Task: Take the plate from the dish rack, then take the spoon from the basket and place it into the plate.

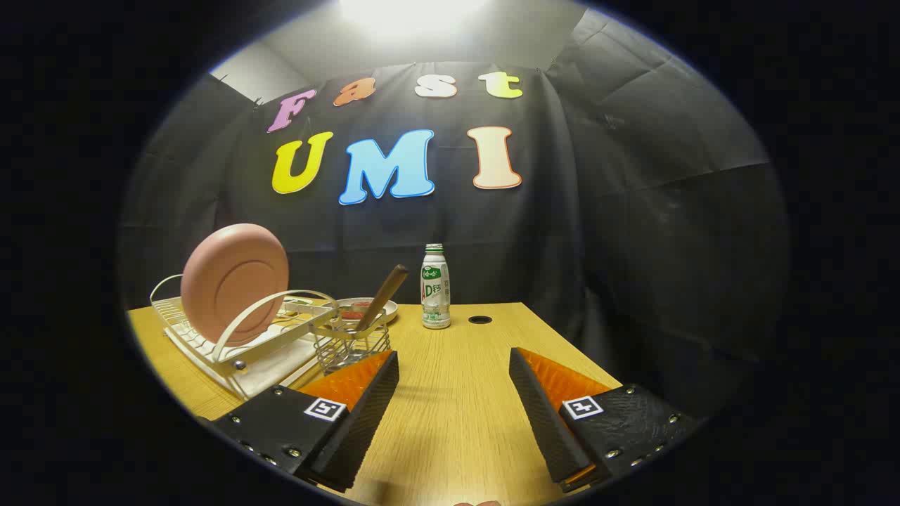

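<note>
- The gripper [453, 393] hangs over the table [457, 422] with its fingers spread wide and nothing between them; only bare wood lies in the gap.
- The plate [234, 283] stands on edge in the rack [232, 337], slightly tilted, its underside facing the gripper. The rack is the landmark: it sits ahead of the left finger, off to that side.
- The step in hand is, by my judgement, the first one, fetching the plate, since it sits untouched in its slot.
- To do it well, I would swing toward the rack, come in above its wire hoop, and close on the plate's upper rim, one finger on each face, then lift straight up so the rim clears the slot before moving sideways.
- The basket [350, 344] hangs at the rack's near right corner, with the spoon [383, 295] leaning out of it, handle up and away from the rack. A careless approach could knock that handle.
- A dish [369, 306] lies behind the basket, and a bottle [435, 287] stands further right of the rack, well apart.
- Open room: the wood right of the rack, in front of the bottle, looks free for setting the plate down. The table's right edge runs past the right finger.
</note>
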A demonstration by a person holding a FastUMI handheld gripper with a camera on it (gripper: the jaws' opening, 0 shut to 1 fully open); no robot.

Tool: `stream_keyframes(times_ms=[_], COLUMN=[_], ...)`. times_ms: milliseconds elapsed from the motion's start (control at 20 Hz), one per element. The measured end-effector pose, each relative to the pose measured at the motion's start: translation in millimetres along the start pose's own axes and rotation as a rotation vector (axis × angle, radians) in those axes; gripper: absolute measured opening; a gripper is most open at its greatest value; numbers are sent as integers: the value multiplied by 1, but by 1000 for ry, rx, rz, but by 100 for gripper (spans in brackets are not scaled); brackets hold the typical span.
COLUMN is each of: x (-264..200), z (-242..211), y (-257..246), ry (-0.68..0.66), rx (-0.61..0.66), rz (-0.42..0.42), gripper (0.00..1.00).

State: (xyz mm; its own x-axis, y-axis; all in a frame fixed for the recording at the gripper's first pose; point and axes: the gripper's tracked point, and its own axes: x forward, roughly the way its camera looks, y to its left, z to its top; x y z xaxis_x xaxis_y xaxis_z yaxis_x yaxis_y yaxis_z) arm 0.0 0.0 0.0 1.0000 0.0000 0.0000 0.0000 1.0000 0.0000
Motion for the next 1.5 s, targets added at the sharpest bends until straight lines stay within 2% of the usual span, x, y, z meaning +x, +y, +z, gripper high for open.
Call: stream_keyframes(times_ms=[200, 350, 600, 750, 1000, 1150, 1300, 1500], x=[34, 35, -12, -54, -115, -142, -156, -148], z=[19, 50, 90, 111, 144, 162, 181, 208], y=[-19, -42, -79, -82, -38, 6, 56, 114], ry=[-52, -106, -109, -88, -75, -86, -79, -68], rx=[-19, -65, -96, -123, -131, -98, -47, 34], rz=[-67, -117, -196, -229, -199, -149, -56, 65], gripper=[96, 96, 96, 96, 96, 95, 95, 95])
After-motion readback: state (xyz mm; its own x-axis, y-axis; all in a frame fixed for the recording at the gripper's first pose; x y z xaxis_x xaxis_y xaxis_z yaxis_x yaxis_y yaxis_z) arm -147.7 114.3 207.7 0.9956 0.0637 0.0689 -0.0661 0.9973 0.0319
